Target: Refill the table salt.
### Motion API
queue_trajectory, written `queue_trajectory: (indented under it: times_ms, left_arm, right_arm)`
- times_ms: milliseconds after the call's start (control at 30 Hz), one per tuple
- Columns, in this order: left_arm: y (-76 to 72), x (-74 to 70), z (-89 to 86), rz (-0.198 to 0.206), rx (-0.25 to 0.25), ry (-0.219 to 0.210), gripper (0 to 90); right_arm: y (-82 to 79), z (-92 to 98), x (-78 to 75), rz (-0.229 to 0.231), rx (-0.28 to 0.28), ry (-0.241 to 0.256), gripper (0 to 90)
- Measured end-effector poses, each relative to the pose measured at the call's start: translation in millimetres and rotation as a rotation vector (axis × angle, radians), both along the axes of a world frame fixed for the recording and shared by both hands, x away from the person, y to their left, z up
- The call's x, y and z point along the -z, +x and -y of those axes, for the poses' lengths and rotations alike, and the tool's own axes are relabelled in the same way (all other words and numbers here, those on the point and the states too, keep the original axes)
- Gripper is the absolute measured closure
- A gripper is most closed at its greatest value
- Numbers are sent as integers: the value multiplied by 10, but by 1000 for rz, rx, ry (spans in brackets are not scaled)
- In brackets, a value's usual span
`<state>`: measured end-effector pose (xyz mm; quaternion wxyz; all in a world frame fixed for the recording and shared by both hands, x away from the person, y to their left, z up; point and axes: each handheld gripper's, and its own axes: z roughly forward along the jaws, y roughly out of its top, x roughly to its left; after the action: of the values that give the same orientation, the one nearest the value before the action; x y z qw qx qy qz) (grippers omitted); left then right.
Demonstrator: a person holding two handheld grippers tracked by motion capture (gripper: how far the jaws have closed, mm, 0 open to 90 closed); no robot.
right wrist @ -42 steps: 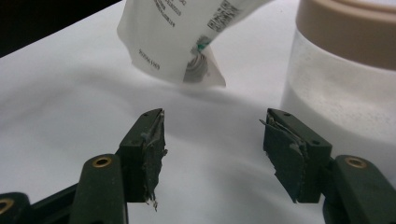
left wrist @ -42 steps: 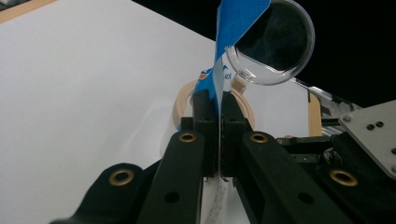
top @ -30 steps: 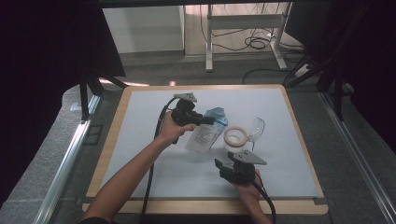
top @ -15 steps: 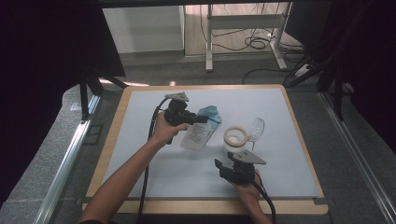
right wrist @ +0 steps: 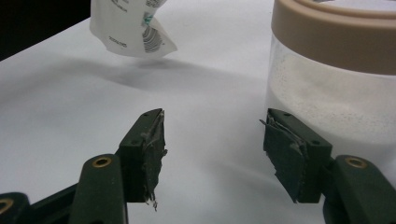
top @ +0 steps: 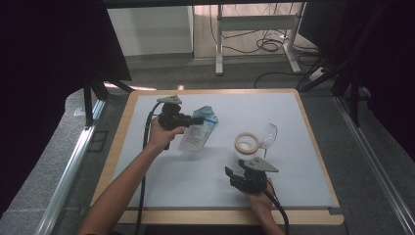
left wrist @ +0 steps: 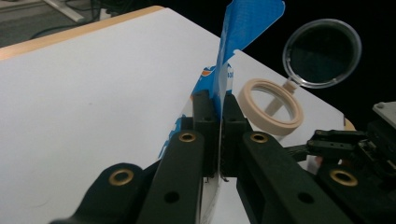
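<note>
My left gripper is shut on the top edge of a blue and white pouch, which hangs clear of the table. In the left gripper view the jaws pinch the pouch's blue top. A clear jar with a tan rim stands to the right, its round clear lid flipped open. My right gripper sits in front of the jar, open and holding nothing. In the right gripper view the fingers gape just short of the jar, and the pouch hangs beyond.
A white mat covers the wooden-edged table. Cables trail from both grippers toward the front edge. Dark stands and a metal rail flank the table's left side.
My left gripper has carried the pouch a little to the left, away from the jar. The right gripper has stayed put.
</note>
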<state>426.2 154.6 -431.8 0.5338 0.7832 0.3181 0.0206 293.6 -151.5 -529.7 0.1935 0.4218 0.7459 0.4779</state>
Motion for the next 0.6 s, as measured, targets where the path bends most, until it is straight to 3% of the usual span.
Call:
queue_trajectory:
  times_ms: [400, 600]
  left_arm:
    - [78, 83, -222, 9, -97, -27, 889]
    - [118, 167, -293, 8, -140, -13, 889]
  right_arm:
    - [7, -13, 20, -6, -3, -2, 389]
    - [10, -10, 24, -7, -3, -2, 389]
